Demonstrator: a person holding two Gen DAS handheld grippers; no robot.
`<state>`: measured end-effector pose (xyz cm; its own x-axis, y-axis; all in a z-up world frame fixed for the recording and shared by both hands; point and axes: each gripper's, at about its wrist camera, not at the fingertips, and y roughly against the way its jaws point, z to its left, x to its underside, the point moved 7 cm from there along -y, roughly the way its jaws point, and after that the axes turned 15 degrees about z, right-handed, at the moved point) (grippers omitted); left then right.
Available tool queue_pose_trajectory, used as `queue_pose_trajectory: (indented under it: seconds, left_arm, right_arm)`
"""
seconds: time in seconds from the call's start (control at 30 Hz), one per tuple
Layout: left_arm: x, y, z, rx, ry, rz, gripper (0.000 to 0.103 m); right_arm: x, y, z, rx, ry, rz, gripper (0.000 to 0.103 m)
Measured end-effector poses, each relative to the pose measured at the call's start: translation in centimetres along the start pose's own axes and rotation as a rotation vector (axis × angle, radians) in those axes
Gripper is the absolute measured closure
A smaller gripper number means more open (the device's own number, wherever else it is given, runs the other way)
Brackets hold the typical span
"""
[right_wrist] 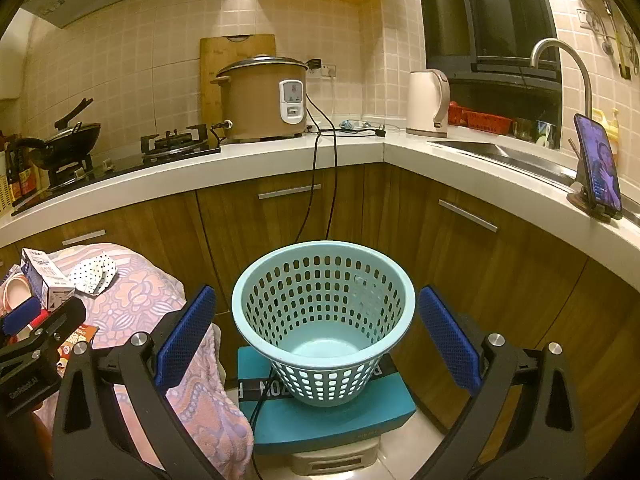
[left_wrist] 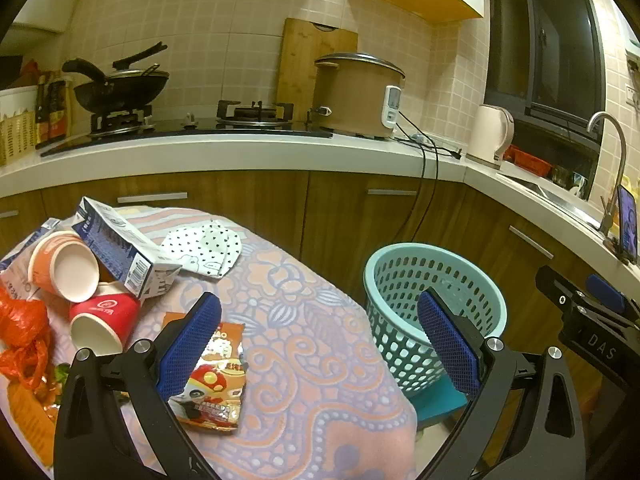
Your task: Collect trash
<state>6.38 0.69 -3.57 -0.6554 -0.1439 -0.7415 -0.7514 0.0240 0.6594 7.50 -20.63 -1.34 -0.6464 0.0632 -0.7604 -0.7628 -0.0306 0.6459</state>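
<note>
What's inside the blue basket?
Nothing. The basket shows only its bare bottom; no trash is in it yet. What lies under it, beyond the teal box, is hidden.

We see the right hand-held gripper (right_wrist: 316, 336) spread wide at lower centre — the light-blue basket (right_wrist: 323, 322) between its blue pads, standing on a teal box (right_wrist: 328, 416). At left, a milk carton (right_wrist: 44, 280) on the floral-clothed tabletop (right_wrist: 140, 296).

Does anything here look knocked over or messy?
Yes. Two paper cups, orange and red, lie tipped on the cloth-covered table, a milk carton sprawled across them. The basket stands empty.
</note>
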Motion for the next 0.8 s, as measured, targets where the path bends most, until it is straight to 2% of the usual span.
queue_pose_trajectory:
  seconds: [0.27, 0.5, 0.73, 0.8]
  left_arm:
    - [-0.1, 0.2, 0.3, 0.017, 0.025, 0.004, 0.008]
    - [0.3, 2.1, 1.5, -0.030, 0.061, 0.011, 0.008]
    - [1.4, 5.2, 4.3, -0.109, 0.134, -0.013, 0.008]
    - [2.0, 6.1, 5.4, -0.159, 0.160, -0.005, 0.008]
  right_arm:
    - [0.1, -0.1, 0.3, -0.011, 0.015, 0.010, 0.007]
    - [0.1, 0.6, 2.1, -0.073, 0.070, 0.020, 0.007]
    - [0.9, 1.8, 5.2, -0.155, 0.152, 0.022, 0.023]
    - [1.2, 2.0, 6.5, -0.193, 0.183, 0.032, 0.033]
